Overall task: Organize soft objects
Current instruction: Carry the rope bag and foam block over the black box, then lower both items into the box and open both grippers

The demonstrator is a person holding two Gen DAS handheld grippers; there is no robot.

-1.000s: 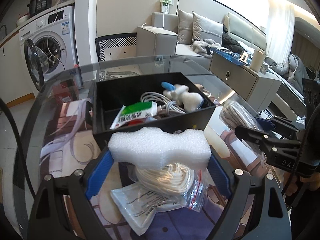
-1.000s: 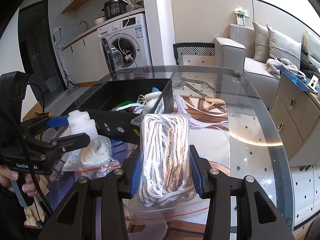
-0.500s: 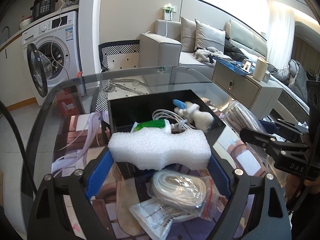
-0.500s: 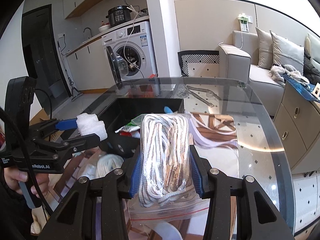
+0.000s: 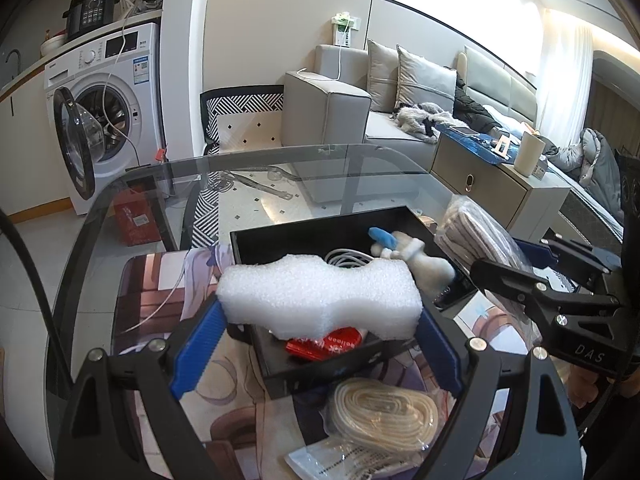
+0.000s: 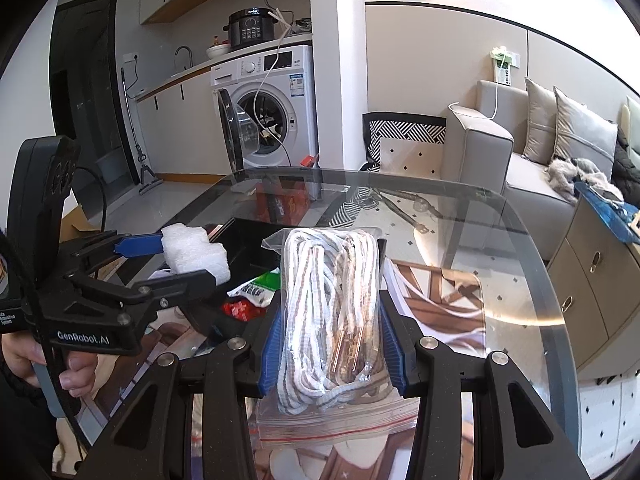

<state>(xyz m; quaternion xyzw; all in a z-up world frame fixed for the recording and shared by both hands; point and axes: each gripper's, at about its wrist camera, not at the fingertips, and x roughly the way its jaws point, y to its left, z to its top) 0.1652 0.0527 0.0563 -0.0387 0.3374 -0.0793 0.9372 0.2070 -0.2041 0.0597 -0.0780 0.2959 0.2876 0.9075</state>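
My left gripper [image 5: 320, 320] pinches a white foam block [image 5: 320, 296] between its blue pads, with the jaws standing wide because the block is wide. My right gripper [image 6: 332, 344] is pressed onto a zip bag of striped cord [image 6: 332, 312]. Both loads hang above the black tray [image 5: 304, 240] on the glass table [image 5: 132, 208].

The foam is light and is held only at its two ends, so if I squeeze less it may tip out and land beside the tray. The bag is slippery plastic and most of it stands above the pads; it could slide down. My two grippers are near each other, so they may knock together over the tray.

The left wrist view shows what already lies inside the tray: a white plush toy [image 5: 424, 264] and a white cable [image 5: 348, 258]. It shows also another bagged coil [image 5: 384, 412] on the table, outside the tray. The right wrist view shows the person's hand [image 6: 44, 364] on the left handle, and I think a green packet [image 6: 260, 286] in the tray, though it is partly hidden.
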